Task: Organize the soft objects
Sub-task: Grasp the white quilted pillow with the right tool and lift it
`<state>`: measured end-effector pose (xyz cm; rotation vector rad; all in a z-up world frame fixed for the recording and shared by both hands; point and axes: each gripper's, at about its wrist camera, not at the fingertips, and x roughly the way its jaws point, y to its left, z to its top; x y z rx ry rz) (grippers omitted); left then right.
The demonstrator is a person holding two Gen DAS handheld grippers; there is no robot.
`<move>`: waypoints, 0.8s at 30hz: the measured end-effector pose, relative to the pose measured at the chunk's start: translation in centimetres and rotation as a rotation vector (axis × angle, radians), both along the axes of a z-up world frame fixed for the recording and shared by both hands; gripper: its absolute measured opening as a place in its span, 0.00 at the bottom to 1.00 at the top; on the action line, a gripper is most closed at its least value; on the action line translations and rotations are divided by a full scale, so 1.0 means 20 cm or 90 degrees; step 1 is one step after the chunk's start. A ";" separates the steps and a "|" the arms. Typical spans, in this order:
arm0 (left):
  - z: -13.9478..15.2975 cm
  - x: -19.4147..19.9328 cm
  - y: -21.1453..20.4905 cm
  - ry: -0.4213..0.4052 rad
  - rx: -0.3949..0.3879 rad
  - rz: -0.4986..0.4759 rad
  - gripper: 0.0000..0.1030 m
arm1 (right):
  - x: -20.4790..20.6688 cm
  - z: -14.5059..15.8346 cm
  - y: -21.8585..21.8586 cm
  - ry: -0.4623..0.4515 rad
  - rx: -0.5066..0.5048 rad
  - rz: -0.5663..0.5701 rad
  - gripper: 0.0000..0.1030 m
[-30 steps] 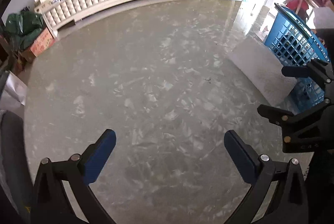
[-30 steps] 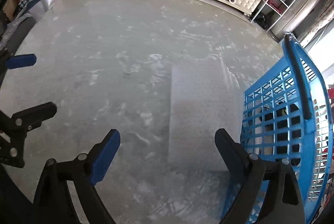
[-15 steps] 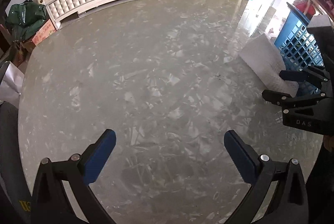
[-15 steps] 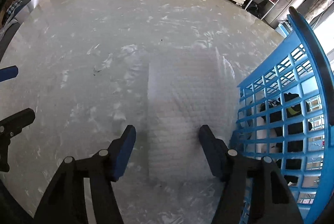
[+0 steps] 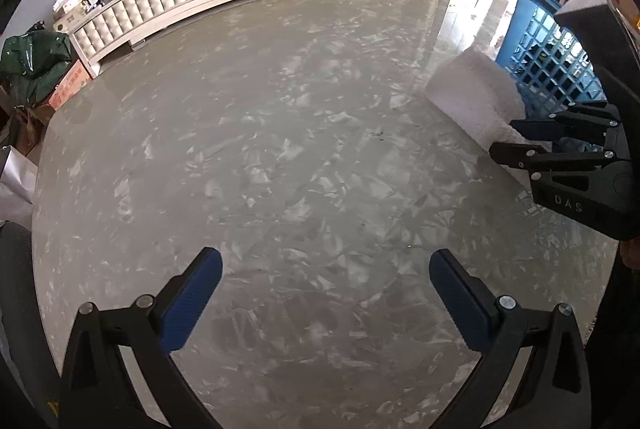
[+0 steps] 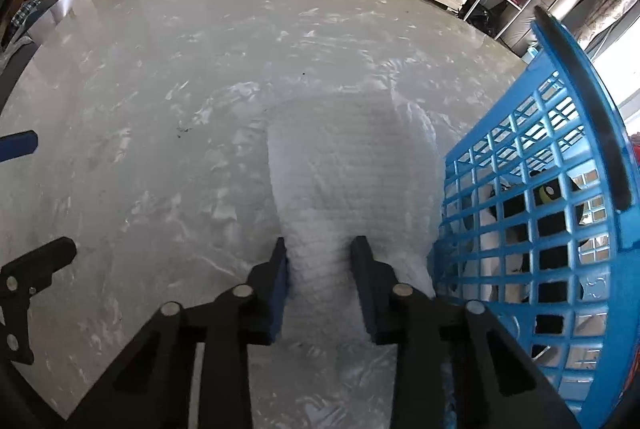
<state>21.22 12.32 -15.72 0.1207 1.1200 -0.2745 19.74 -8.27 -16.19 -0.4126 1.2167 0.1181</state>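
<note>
Marbled grey tabletop (image 5: 304,157) fills the left wrist view; left gripper (image 5: 325,293) hangs over bare surface, jaws spread wide, holding nothing. Right wrist view: right gripper (image 6: 320,269) jaws have just been closing and now pinch the near end of a white textured cloth (image 6: 348,169), bunching it, just beside the blue basket (image 6: 560,213).
</note>
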 end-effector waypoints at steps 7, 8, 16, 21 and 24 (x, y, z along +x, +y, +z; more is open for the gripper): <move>0.08 -0.06 -0.03 -0.006 -0.015 0.011 1.00 | -0.15 0.11 -0.01 0.023 0.057 0.015 0.16; 0.10 -0.08 -0.04 -0.010 -0.014 0.008 1.00 | -0.18 0.13 0.00 0.027 0.066 0.019 0.16; 0.27 -0.30 -0.14 -0.026 -0.034 0.007 1.00 | -0.44 0.32 0.00 0.038 0.158 0.050 0.14; 0.44 -0.42 -0.21 -0.054 -0.011 0.001 1.00 | -0.58 0.47 -0.01 0.007 0.185 0.068 0.14; 0.55 -0.48 -0.25 -0.072 -0.005 0.006 1.00 | -0.62 0.56 -0.05 -0.014 0.199 0.075 0.14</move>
